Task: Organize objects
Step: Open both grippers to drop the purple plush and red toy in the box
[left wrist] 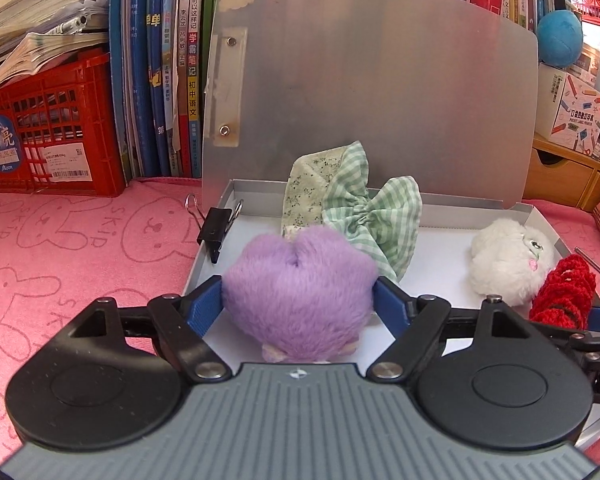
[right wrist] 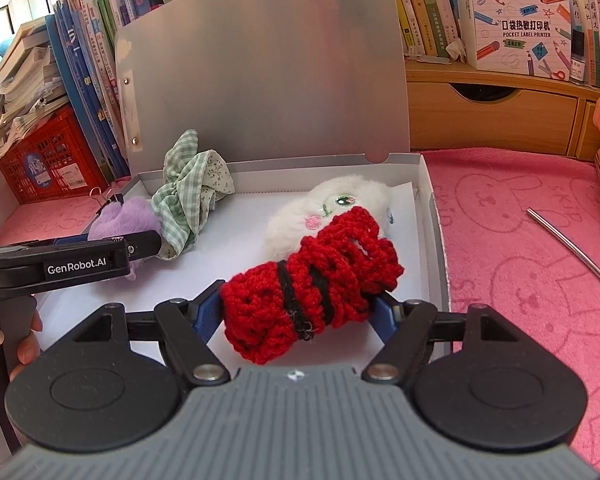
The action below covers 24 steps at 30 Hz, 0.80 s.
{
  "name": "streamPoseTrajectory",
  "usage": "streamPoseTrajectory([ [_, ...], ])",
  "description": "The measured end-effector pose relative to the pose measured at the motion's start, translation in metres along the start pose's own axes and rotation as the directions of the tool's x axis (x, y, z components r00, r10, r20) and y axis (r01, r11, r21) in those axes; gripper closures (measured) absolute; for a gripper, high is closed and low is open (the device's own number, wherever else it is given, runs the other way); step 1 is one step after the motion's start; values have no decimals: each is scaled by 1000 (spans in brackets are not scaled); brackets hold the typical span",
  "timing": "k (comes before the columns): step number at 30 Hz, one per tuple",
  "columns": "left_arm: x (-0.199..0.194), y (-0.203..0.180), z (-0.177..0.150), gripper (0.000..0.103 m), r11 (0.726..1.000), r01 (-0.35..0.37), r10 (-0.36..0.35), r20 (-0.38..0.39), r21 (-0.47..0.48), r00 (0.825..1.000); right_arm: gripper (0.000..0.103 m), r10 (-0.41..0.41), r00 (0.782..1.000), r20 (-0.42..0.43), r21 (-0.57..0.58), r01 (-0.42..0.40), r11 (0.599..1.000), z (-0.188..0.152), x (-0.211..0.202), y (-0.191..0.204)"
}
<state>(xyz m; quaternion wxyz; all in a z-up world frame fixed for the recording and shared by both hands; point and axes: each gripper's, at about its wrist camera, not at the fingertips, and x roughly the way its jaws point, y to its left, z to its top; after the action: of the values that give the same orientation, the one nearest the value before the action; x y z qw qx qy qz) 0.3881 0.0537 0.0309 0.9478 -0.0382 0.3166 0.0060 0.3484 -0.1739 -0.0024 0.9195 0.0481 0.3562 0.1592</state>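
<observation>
An open silver box [left wrist: 548, 220] with a white floor lies on the pink towel, its lid [left wrist: 380, 100] standing upright. A fluffy purple plush [left wrist: 300, 292] sits low over the box's near left part, between the blue pads of my left gripper [left wrist: 300, 296]; both pads touch its fur. My right gripper [right wrist: 300, 304] holds a red crocheted roll with black bands [right wrist: 312, 280] over the near right part; its pads touch both ends. Behind the roll lies a white plush [right wrist: 292, 224]. A green checked fabric bow [left wrist: 364, 216] rests at the back of the box.
A black binder clip [left wrist: 216, 232] grips the box's left wall. A metal rod [right wrist: 572, 248] lies on the towel [right wrist: 520, 300] to the right. A red crate [left wrist: 52, 132], upright books [left wrist: 160, 80], a wooden drawer unit [right wrist: 492, 120] and a label printer carton [right wrist: 516, 28] line the back.
</observation>
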Motion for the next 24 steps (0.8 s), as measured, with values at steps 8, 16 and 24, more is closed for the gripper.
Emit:
streamPoseTrajectory([
  [8, -12, -2, -1, 11, 1000, 1, -1, 22, 20, 1000, 19, -1, 1000, 9, 29, 1, 1000, 2, -9, -6],
  [16, -37, -1, -1, 10, 1000, 15, -15, 31, 0, 999, 18, -7, 999, 32, 19, 7, 1000, 2, -34, -9],
  [24, -80, -6, -6, 10, 998, 57, -59, 65, 31, 996, 18, 1, 998, 61, -8, -1, 1000, -9, -71, -11],
])
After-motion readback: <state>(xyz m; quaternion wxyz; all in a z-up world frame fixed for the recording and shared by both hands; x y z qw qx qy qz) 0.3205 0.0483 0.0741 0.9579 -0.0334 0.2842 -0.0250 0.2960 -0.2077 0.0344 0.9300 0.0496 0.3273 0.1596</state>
